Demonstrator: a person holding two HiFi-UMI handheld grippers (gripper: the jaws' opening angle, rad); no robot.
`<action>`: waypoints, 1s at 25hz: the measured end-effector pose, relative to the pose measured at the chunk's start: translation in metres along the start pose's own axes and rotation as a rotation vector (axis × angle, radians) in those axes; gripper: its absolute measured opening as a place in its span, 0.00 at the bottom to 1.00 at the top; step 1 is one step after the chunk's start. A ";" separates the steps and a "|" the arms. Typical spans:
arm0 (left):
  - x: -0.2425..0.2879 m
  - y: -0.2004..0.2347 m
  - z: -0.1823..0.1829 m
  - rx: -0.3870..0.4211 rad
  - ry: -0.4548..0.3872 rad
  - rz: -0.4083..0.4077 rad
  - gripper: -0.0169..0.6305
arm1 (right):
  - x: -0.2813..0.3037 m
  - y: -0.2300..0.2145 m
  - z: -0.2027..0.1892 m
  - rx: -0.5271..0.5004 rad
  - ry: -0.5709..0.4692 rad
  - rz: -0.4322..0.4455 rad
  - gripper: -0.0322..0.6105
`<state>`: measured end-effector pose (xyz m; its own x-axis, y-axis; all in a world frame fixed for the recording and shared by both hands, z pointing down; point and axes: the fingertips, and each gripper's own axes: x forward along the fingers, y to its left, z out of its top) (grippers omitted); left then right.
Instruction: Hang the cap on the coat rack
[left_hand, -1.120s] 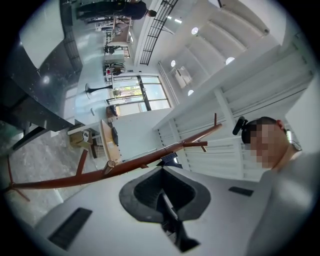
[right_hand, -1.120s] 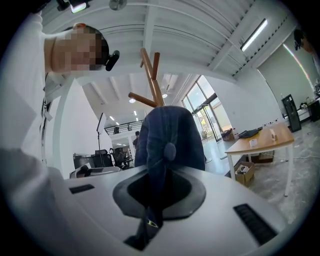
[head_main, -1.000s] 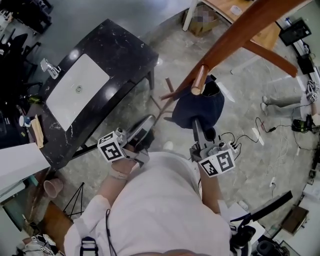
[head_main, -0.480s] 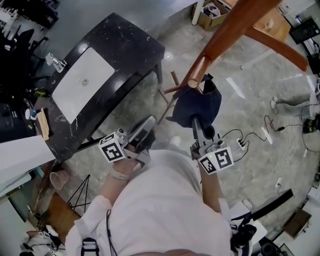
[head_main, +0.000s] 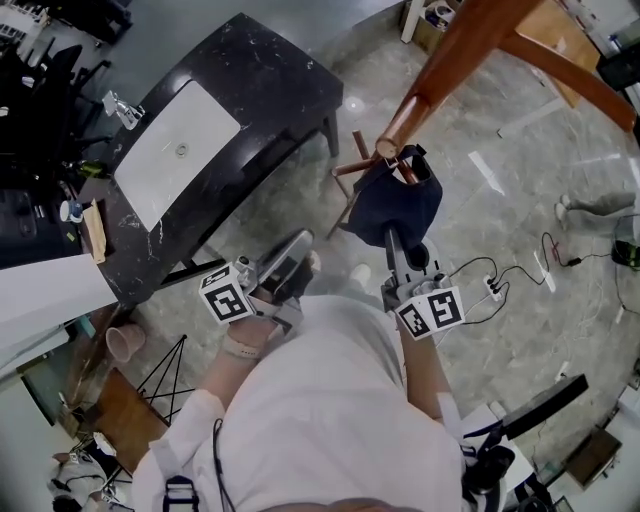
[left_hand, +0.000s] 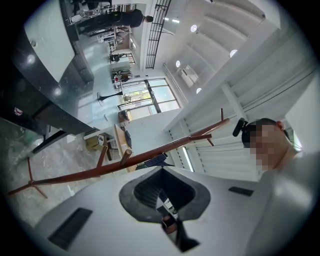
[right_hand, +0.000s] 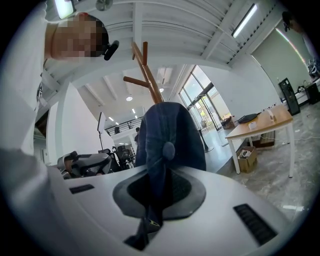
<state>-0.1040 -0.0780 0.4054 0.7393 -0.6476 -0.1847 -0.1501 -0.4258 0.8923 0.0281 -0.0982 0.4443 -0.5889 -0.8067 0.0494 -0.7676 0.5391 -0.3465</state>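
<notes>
The dark blue cap (head_main: 405, 205) is held up in the air at the far end of the right gripper (head_main: 393, 238), right of the scene's middle. In the right gripper view the jaws are seen pressed together on a fold of the cap's fabric, which is pinched between the pads while the crown with its top button stands up just beyond them. The rest of the cap is spread out past the fingertips, on the side away from the person.

The wooden coat rack (head_main: 455, 45) is seen slanting across the far right of the head view. The tip of one of its pegs (head_main: 392, 140) lies right at the cap's far edge. Whether the cap is already hooked over a peg cannot be told. In the right gripper view the rack's upper pegs are seen rising behind the cap.

The left gripper (head_main: 295, 250) is held to the left of the cap, well apart from it, over the marbled floor (head_main: 500, 200). Its jaws are brought together with only a thin slit between them, and nothing is gripped. Further left, a black stone counter (head_main: 270, 95) with a white basin (head_main: 175, 150) is seen.
</notes>
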 end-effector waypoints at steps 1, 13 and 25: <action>-0.001 0.000 -0.001 0.002 0.000 0.005 0.04 | 0.000 0.000 -0.001 0.000 -0.001 0.000 0.10; -0.003 -0.002 -0.013 0.006 -0.002 0.023 0.04 | 0.002 -0.008 -0.012 -0.041 0.020 -0.032 0.10; -0.004 -0.001 -0.017 0.006 -0.015 0.032 0.04 | -0.002 -0.010 -0.021 -0.038 0.025 -0.048 0.10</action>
<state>-0.0954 -0.0641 0.4121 0.7238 -0.6706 -0.1625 -0.1778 -0.4088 0.8952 0.0314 -0.0973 0.4674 -0.5567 -0.8260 0.0886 -0.8040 0.5089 -0.3076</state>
